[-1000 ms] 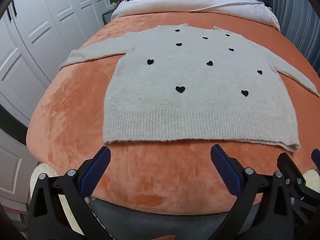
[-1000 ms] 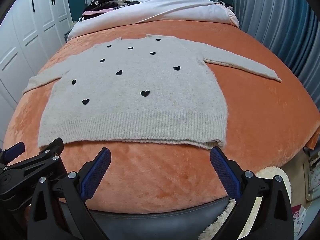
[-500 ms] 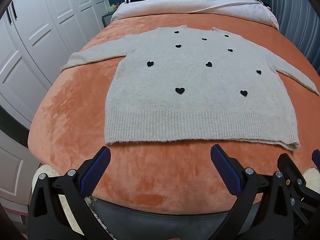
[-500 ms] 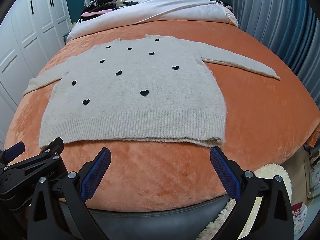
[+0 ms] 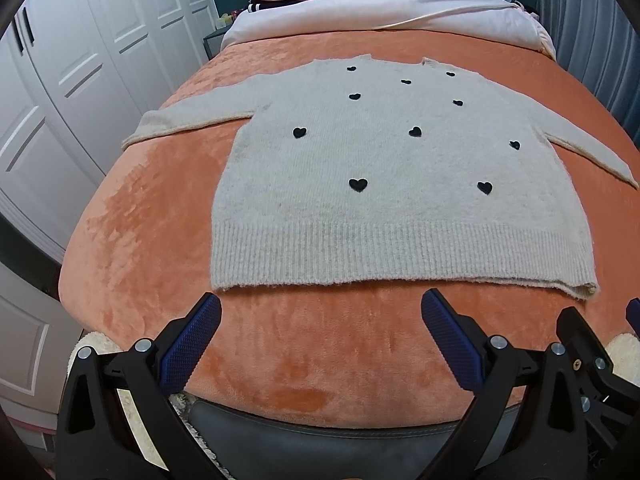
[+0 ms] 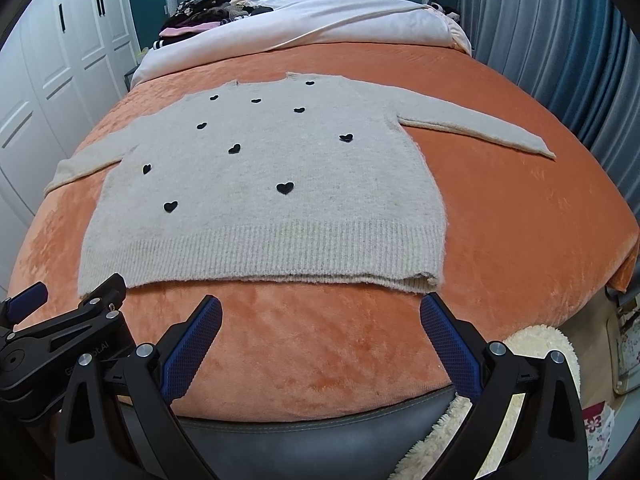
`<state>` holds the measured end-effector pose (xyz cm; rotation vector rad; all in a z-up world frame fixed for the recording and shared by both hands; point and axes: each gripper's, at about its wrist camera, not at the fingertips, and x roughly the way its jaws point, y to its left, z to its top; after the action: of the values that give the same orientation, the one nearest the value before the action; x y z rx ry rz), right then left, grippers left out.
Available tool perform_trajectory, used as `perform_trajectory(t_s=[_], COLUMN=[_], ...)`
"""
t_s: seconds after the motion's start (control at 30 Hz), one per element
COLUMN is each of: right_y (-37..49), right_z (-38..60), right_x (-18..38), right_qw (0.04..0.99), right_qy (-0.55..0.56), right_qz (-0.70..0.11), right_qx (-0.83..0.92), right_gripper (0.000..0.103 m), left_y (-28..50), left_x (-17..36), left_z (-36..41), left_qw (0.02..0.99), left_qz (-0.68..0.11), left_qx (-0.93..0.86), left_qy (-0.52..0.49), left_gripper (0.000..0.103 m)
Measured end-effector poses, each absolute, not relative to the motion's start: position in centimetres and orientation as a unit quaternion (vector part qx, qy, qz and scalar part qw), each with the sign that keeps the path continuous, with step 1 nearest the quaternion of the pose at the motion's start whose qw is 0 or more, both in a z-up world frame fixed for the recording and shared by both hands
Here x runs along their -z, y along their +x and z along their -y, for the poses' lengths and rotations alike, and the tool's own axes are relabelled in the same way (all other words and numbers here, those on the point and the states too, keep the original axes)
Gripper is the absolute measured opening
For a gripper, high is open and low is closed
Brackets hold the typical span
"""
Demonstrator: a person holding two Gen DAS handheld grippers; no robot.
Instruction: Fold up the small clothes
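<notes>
A beige knit sweater with small black hearts lies flat and face up on the orange bed cover, sleeves spread out to both sides, ribbed hem nearest me. It also shows in the right wrist view. My left gripper is open and empty, just short of the hem near its left part. My right gripper is open and empty, just short of the hem near its right corner. The left gripper's body shows at the lower left of the right wrist view.
A white duvet and a pile of dark clothes lie at the head of the bed. White wardrobe doors stand on the left, blue curtains on the right. A fluffy cream rug lies on the floor.
Both grippers have drawn back and risen slightly, so the sweater sits a little farther off in both views. The jaws stay open and the sweater has not moved.
</notes>
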<state>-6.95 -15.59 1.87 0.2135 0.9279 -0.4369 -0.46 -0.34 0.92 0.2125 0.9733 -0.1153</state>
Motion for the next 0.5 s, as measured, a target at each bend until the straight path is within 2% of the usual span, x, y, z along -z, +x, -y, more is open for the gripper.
perform_trajectory(t_s=[0.5], right_y=[-6.97], right_z=[15.60], right_x=[-1.84], right_qw=[0.865], right_qy=[0.102], right_qz=[-0.444], right_qx=[0.208], right_gripper=[0.098], left_y=[-0.49], left_x=[-1.09], left_z=[0.23], left_qw=[0.877], left_qz=[-0.468], left_qx=[0.053], left_qy=[0.101], left_gripper=[0.098])
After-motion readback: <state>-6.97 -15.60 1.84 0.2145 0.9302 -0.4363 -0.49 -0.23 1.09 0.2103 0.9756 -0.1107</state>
